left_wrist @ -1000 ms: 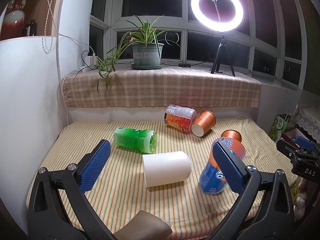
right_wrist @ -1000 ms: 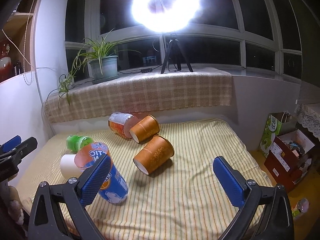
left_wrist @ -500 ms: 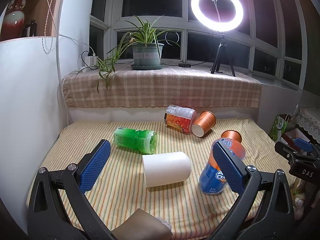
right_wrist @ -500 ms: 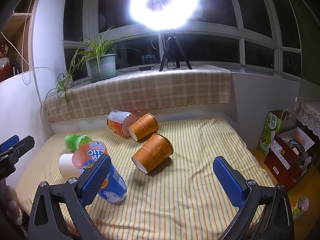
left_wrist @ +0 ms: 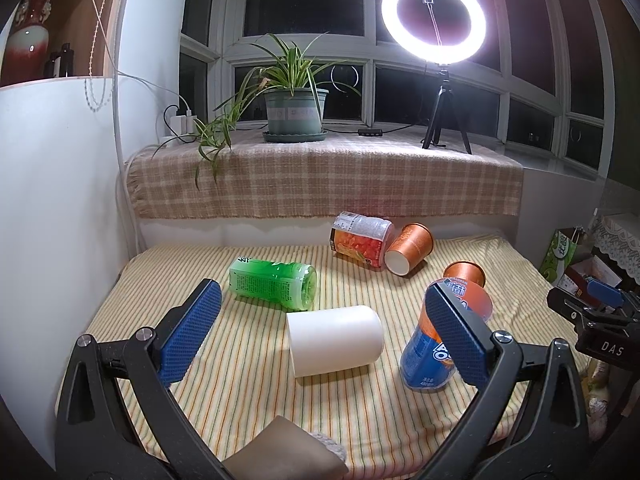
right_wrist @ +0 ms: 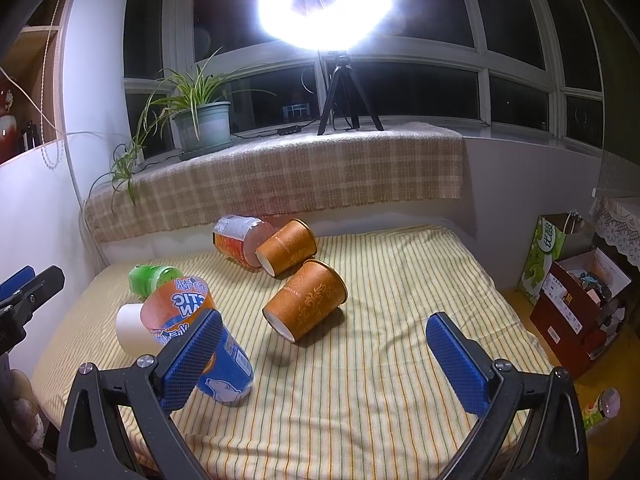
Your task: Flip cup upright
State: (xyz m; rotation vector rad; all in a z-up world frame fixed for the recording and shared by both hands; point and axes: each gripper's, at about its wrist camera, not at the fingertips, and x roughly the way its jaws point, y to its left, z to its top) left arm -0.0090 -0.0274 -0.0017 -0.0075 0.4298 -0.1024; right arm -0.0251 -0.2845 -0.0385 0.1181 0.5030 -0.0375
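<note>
Several cups lie on their sides on the striped cloth (left_wrist: 224, 412). A white cup (left_wrist: 335, 340) lies between the tips of my left gripper (left_wrist: 320, 340), which is open and empty, held back above the near edge. A blue and orange cup (right_wrist: 200, 336) leans by my right gripper's left finger. An orange patterned cup (right_wrist: 306, 300) lies ahead of my right gripper (right_wrist: 326, 360), which is open and empty. A second orange cup (right_wrist: 287, 249) lies behind it, against a red-labelled cup (right_wrist: 236, 240).
A green cup (left_wrist: 273, 282) lies on its side at left. A plaid-covered sill (left_wrist: 320, 176) holds a potted plant (left_wrist: 294, 110) and a ring light (left_wrist: 434, 16) on a tripod. A white wall (left_wrist: 52, 200) stands at left. Boxes (right_wrist: 576, 300) stand on the floor at right.
The right gripper view has shifted slightly, so the cups sit a little lower and nearer. The left gripper has barely moved. No cup has moved.
</note>
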